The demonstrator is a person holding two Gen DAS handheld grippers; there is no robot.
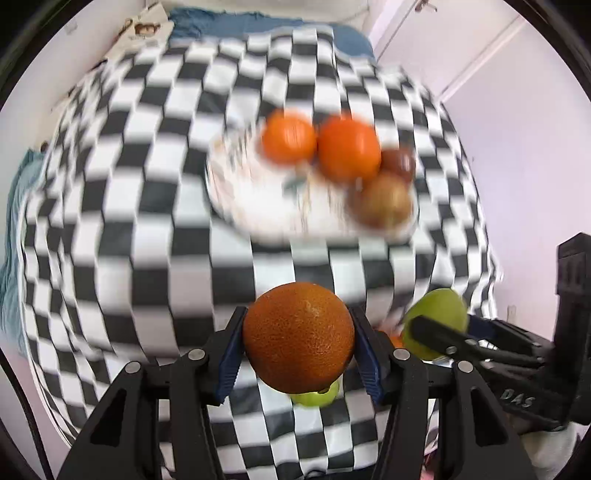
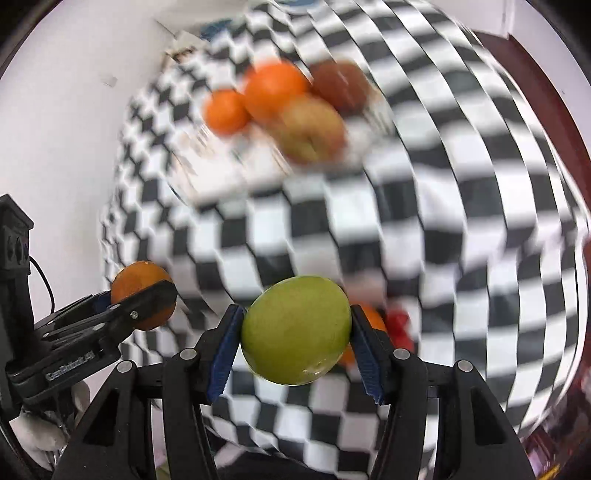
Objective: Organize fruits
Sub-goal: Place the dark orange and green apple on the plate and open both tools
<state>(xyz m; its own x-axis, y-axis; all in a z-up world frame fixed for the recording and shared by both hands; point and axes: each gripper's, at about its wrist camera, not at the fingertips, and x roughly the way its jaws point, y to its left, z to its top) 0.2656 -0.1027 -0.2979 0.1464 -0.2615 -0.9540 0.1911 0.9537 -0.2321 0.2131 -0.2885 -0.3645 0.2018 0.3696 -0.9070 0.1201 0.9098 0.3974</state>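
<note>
My left gripper [image 1: 298, 338] is shut on a dark orange [image 1: 298, 338], held above the checkered cloth; the same orange [image 2: 142, 293] shows at the left of the right wrist view. My right gripper [image 2: 295, 332] is shut on a green apple [image 2: 295, 330], which also shows at the right of the left wrist view as the green apple [image 1: 436, 321]. Farther off, a white plate [image 1: 258, 206] holds two oranges [image 1: 290, 136], a dark fruit [image 1: 399, 162] and a brownish apple [image 1: 386, 201]. The plate [image 2: 236, 173] is blurred in the right wrist view.
A black-and-white checkered cloth [image 1: 147, 221] covers the table. Another green fruit [image 1: 317, 397] lies below the held orange. An orange fruit [image 2: 371, 317] and something red [image 2: 399, 325] lie on the cloth behind the right finger. White walls flank the table; blue fabric [image 1: 258, 22] lies beyond it.
</note>
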